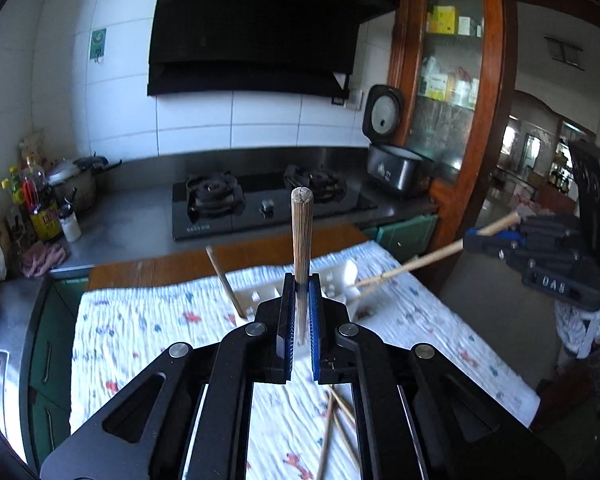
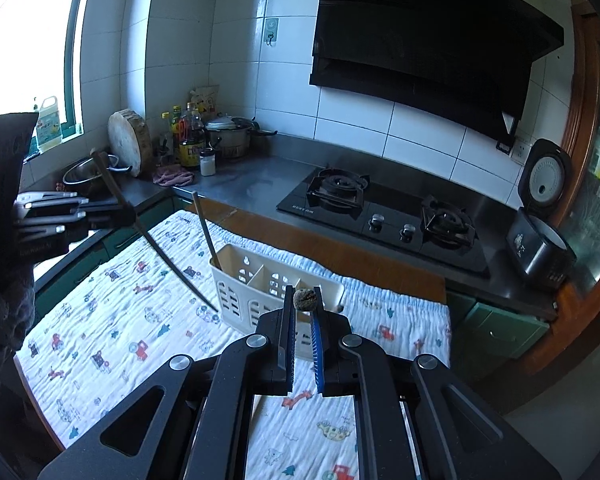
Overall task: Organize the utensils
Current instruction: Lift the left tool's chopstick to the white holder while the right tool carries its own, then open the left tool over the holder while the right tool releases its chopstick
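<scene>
Left wrist: both hand-held grippers (image 1: 300, 280) (image 2: 305, 294) clench chopsticks (image 1: 302, 232); stove (image 2: 380, 220) reads "BESTAR".

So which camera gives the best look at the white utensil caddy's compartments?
The right wrist view: the white utensil caddy shows its dividers, slotted walls and one chopstick leaning inside. In the left wrist view the left gripper and its held chopstick cover most of it.
</scene>
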Demonstrator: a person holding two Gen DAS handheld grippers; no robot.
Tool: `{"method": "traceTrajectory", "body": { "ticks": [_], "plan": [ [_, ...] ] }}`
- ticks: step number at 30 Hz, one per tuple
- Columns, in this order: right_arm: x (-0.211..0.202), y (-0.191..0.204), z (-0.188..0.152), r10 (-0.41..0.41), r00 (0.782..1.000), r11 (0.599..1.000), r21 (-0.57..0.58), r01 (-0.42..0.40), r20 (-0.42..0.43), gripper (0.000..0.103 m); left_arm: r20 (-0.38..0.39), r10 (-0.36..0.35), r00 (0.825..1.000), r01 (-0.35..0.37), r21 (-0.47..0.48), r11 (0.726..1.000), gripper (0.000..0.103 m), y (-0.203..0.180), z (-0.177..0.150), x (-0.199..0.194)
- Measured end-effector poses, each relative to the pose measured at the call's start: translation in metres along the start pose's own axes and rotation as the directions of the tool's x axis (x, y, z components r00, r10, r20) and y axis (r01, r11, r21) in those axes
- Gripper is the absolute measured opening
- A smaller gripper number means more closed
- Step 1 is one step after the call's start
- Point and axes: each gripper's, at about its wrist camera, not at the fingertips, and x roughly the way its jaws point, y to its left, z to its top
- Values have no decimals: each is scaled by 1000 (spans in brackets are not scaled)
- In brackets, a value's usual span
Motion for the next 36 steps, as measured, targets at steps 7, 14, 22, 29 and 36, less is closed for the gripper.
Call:
{"method": "traceTrajectory", "body": {
  "ticks": [7, 14, 22, 29, 36],
  "plan": [
    [24, -8, 9, -12, 999, 1000, 1, 12, -42, 7, 28, 62, 998, -61, -12, 998, 5, 9, 27, 22],
    [58, -10, 5, 0, 992, 1000, -1, 0, -123, 7, -19, 95, 995, -95, -53, 994, 5, 26, 22, 61],
    [95, -9, -3, 8, 981, 1000, 0, -8, -191, 7, -111, 105, 988, -112, -60, 992, 6, 34, 2, 101],
    [113, -16, -12, 7, 976, 1000, 25, -1, -217, 7, -149, 106, 983, -114, -52, 992, 6, 38, -9, 115],
    [116, -20, -14, 18, 979, 999, 51, -8, -202, 8, -140, 115, 983, -124, -54, 991, 31, 36, -10, 113]
  ]
}}
